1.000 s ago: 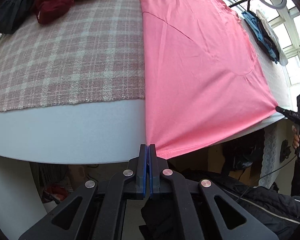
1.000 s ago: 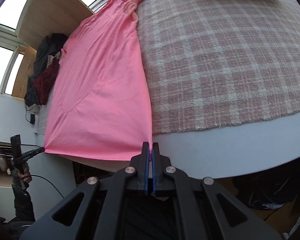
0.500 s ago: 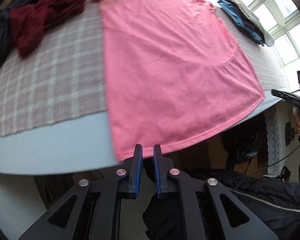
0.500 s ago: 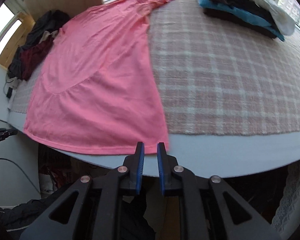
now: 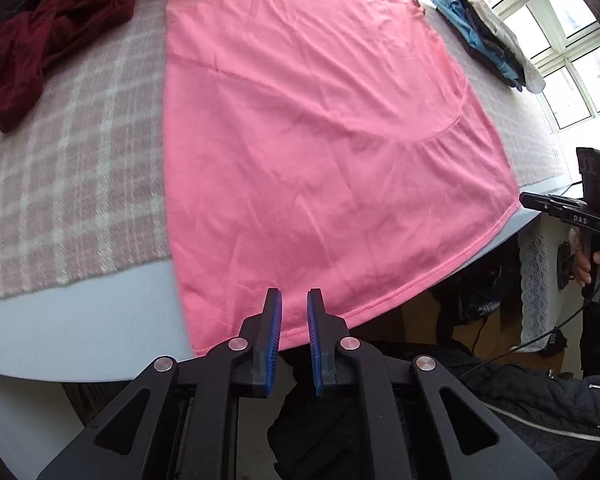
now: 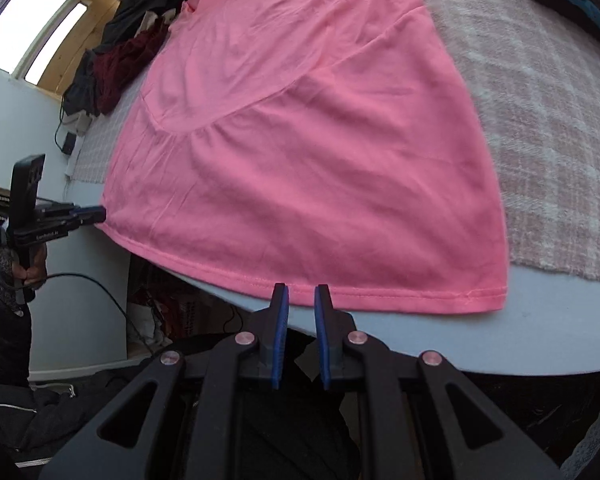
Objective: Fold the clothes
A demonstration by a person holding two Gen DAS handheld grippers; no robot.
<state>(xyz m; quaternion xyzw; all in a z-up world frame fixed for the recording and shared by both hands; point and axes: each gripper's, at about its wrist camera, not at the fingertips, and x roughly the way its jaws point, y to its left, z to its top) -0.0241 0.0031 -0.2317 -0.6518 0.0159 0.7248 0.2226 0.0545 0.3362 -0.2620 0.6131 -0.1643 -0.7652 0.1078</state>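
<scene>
Lying flat along the table [image 5: 80,336], the pink T-shirt [image 5: 320,140] has its hem at the near edge, over the checked cloth [image 5: 68,160]. Both grippers have just been opening: the left gripper [image 5: 294,300] and right gripper [image 6: 302,294] stand narrowly parted, empty, just off the hem. Dark red clothes [image 5: 40,44] lie at the far left corner.

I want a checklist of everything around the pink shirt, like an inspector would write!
Surface: plaid blanket over a pale tabletop.
Job's things: pink shirt spread flat, hem at the near edge.
Clutter: dark red garment on one side, blue clothes on the other.
Grippers: left gripper and right gripper both open, holding nothing.
Cables: black cable beside the table.
Surroundings: windows.
</scene>
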